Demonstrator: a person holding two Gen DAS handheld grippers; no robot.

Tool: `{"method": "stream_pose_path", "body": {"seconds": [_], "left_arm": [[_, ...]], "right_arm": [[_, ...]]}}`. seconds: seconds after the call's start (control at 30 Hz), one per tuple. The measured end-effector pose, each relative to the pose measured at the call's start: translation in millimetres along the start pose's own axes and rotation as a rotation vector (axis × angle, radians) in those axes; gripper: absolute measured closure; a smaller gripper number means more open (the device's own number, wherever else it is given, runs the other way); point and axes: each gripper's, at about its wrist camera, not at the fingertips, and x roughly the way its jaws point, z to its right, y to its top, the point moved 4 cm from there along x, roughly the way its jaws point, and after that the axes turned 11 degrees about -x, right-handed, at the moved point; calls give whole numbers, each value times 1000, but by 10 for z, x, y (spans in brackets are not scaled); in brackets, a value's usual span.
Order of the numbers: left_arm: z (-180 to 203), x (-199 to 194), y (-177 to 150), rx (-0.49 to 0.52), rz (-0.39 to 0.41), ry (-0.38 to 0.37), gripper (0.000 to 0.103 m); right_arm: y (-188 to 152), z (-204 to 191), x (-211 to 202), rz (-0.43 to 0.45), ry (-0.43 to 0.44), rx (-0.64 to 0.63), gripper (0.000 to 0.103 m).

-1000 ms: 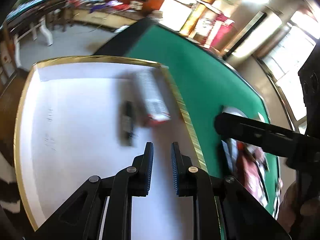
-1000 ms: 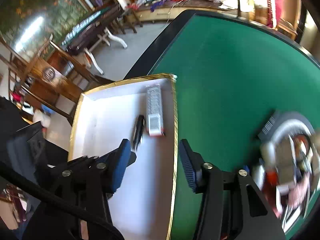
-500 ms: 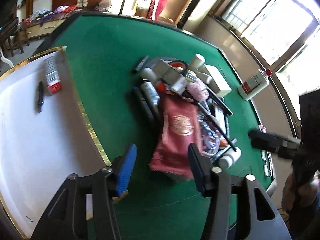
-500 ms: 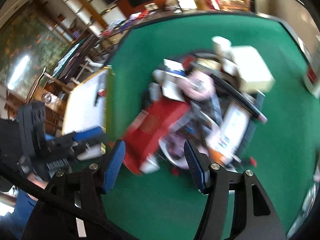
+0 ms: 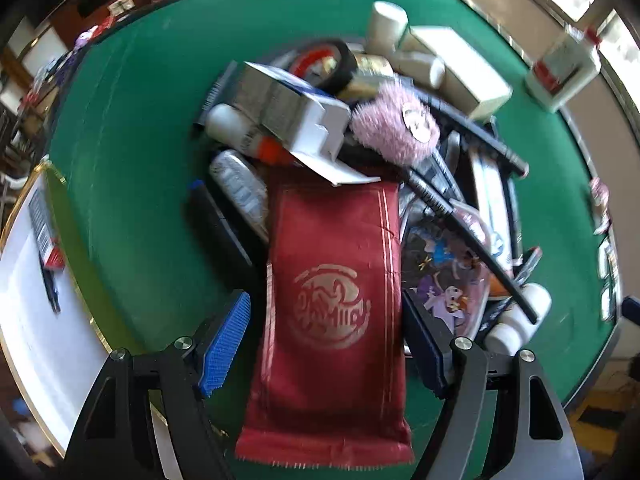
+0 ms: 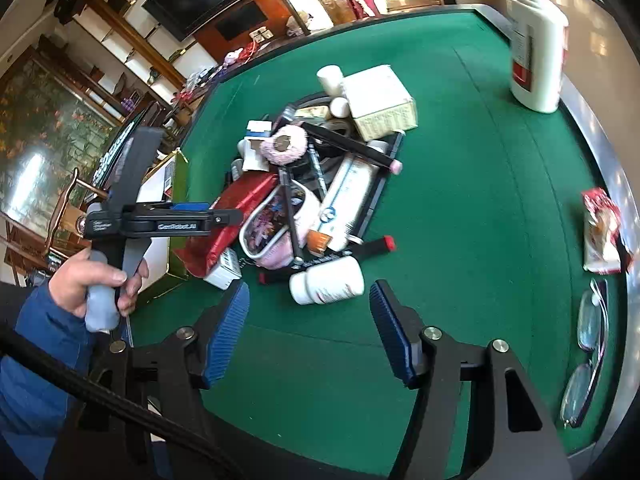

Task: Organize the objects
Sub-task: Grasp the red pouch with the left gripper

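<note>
With its fingers spread wide around the red pouch [image 5: 332, 304], the left gripper [image 5: 326, 336] looked set to grab, while the right gripper [image 6: 308, 328] hung wide and empty.

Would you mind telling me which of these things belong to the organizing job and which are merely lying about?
Job:
- red pouch between the open left tool
- white pill bottle ahead of the open right tool
- pink fluffy puff
- white tray

Lying about:
- large white bottle
- glasses

A red pouch [image 5: 332, 308] with a gold emblem lies flat between the spread fingers of the left gripper [image 5: 326, 340], its far end tucked under the heaped clutter [image 5: 360, 120] ahead
</note>
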Motion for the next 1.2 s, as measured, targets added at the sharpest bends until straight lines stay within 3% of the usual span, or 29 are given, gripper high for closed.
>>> {"method": "stream_pose_path", "body": {"seconds": [0.1,0.17,0.27,0.57,0.83,1.03,1.1,1.2], "left_arm": [[2,68,0,-22,21,-30,34],[-46,37,-14,-66,52,-63,52],[-85,-23,-137,-80,70,-69,55],[-332,-423,-939,-186,147,-187,55],[-518,-690,-1416,-245,205,-212,55],[-569,-758,-1459,-255,202,-210,55],[-582,-762,-1491,-269,207,-207,55],[-589,-751,-1521,-277,212,-198,55]], "right_arm": [[-76,86,-28,3,-5,23,40],[-124,119,-9,-9,-3,38,40],[-168,115,68,-34,4,37,40],[-96,146,568,-112,47,30,41],[99,170,988,-124,59,-16,41],[-297,-271,935,-290,204,-184,38],[-422,-363,859,-317,147,-271,38],[-414,-372,819,-291,44,-342,38]]}}
